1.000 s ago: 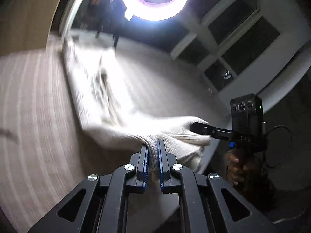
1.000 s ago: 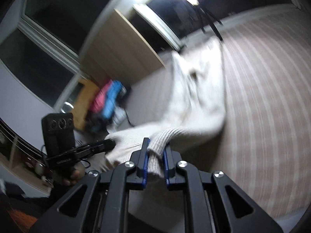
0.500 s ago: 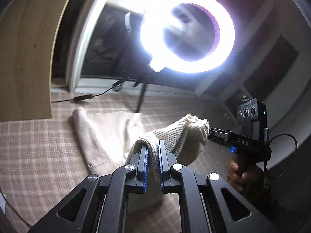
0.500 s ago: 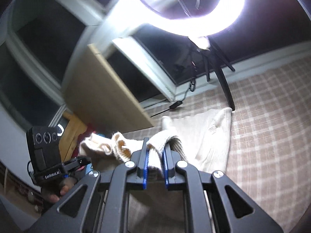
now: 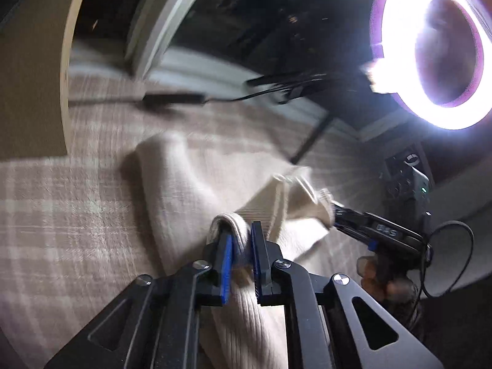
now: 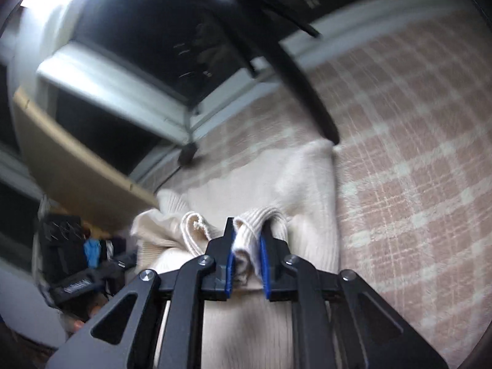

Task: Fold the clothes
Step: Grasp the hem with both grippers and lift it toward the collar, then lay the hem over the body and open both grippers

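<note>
Sweater [image 5: 190, 178] hem between both opening grippers

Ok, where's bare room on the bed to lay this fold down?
Bare plaid cover right of the sweater, and more left of it in the left view. Crowded at the far edge: tripod leg, cable box.

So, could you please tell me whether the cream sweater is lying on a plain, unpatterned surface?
No, the cream sweater lies on a pink cover with a pale check pattern, plainly seen in the right wrist view.
</note>
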The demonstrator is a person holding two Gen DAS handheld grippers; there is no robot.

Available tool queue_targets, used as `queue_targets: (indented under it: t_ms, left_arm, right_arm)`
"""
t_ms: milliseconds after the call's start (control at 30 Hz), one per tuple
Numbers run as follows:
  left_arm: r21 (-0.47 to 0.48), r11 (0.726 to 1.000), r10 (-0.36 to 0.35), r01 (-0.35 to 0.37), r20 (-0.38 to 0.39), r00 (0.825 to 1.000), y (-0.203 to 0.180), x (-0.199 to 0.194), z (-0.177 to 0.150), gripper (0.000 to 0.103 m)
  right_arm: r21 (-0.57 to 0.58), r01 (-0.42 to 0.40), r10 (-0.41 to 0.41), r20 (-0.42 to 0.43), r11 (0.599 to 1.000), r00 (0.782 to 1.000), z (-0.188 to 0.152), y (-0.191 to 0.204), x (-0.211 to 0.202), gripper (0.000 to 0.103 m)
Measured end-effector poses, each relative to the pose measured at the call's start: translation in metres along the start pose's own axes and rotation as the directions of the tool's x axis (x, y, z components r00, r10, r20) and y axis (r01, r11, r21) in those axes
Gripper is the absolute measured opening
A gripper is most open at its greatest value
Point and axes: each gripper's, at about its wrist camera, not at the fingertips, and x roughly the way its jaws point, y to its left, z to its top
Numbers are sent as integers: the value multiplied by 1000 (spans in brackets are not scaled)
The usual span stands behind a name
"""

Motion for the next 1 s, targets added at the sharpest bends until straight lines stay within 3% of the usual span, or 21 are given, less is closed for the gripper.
queue_targets:
  t_ms: [100,167,267,300,367,500,767,800,833,867,933,1000]
  left_arm:
    - [-30,999,-30,29,-36,999,5,4,9,13]
    - [-18,1000,-23,22,-39,999,2,-1,13,13]
    - [8,1000,-1,1,18,1000,0,-16,18,29]
    - [21,1000,7,-7,41,999,0,-24,19,34]
    - [48,999,0,-4,86,996,2,-42,20,35]
    - [168,985,22,-46,139,990,-2,-64,5,38]
    - [295,949,118,-113,0,993,-13,-3,-17,37]
    - [305,943,137,-130,-2,991,-14,5,-17,36]
    - [304,943,148,-139,-6,989,-13,11,-17,21]
    - [297,944,153,-143,-11,988,-11,17,-17,11]
    - [296,947,133,-129,6,991,-11,20,-20,7]
    - [317,940,118,-128,50,992,-16,14,-25,6]
  right_arm:
    - [71,-35,35,0,997,999,8,-9,-7,29]
    - [53,-49,47,32,997,998,12,-7,-20,34]
    - [-28,-70,72,102,997,992,13,1,-47,49]
    - [-66,-67,74,116,996,990,13,4,-54,50]
    - [-181,-19,41,114,983,993,10,15,-60,50]
    - [-356,94,-66,90,930,994,3,28,-48,50]
    - [-433,142,-145,26,890,989,3,27,4,50]
    - [-451,146,-155,17,880,988,1,28,9,50]
    - [-465,150,-162,13,873,987,-1,29,13,45]
    - [-478,155,-170,11,865,985,-4,30,17,34]
    - [-491,145,-162,9,859,987,-8,30,19,11]
    - [-491,139,-147,23,860,989,-11,32,14,11]
